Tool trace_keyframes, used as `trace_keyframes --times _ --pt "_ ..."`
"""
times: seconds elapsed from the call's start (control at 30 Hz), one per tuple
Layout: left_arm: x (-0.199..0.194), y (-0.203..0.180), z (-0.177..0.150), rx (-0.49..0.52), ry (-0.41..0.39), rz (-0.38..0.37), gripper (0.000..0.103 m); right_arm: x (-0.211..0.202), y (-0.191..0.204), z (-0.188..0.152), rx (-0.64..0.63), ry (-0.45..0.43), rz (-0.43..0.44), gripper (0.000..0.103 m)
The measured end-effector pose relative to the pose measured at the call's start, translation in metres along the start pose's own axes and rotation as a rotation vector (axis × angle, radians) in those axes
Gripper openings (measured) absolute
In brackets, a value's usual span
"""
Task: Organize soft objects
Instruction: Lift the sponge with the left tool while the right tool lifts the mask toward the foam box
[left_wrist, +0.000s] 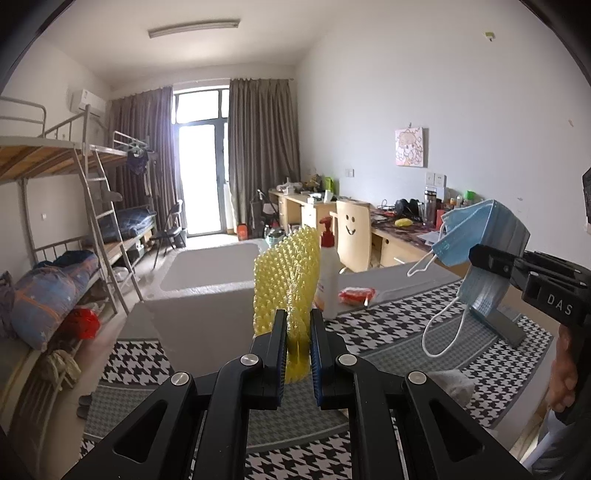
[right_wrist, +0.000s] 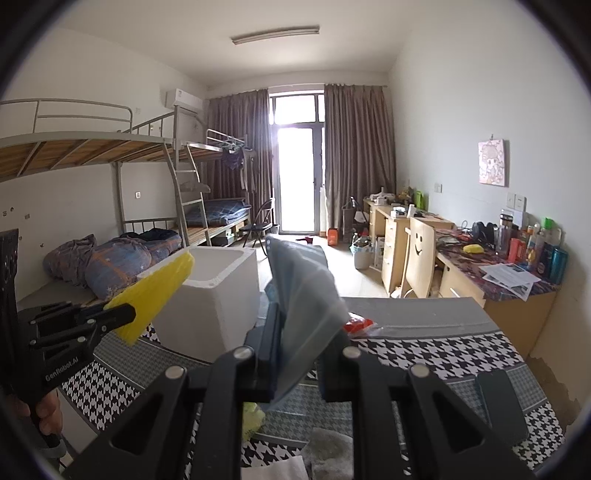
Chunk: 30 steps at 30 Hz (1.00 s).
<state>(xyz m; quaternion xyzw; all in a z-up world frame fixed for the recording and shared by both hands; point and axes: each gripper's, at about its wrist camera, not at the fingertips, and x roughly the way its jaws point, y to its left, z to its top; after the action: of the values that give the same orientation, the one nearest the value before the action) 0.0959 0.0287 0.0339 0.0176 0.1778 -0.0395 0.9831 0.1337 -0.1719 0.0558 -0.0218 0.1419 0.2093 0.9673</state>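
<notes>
My left gripper (left_wrist: 298, 328) is shut on a yellow foam net sleeve (left_wrist: 286, 277) and holds it upright above the houndstooth-covered table (left_wrist: 388, 321). The sleeve also shows in the right wrist view (right_wrist: 155, 295), beside the white foam box (right_wrist: 218, 295). My right gripper (right_wrist: 295, 325) is shut on a stack of blue face masks (right_wrist: 303, 295) held up in the air. In the left wrist view the masks (left_wrist: 476, 236) hang from the right gripper (left_wrist: 480, 258) with ear loops dangling.
A white pump bottle (left_wrist: 328, 273) and a red packet (left_wrist: 356, 295) stand on the table behind the sleeve. A dark phone (right_wrist: 502, 406), a grey cloth (right_wrist: 332, 454) and a yellow scrap (right_wrist: 253, 417) lie on the table. Bunk beds are left, desks right.
</notes>
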Motion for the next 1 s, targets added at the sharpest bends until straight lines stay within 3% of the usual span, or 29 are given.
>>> trace_keyframes --times 1.0 --pt "0.014 0.018 0.029 -0.009 -0.025 0.022 0.012 0.03 0.012 0.024 -0.015 0.008 0.043 0.02"
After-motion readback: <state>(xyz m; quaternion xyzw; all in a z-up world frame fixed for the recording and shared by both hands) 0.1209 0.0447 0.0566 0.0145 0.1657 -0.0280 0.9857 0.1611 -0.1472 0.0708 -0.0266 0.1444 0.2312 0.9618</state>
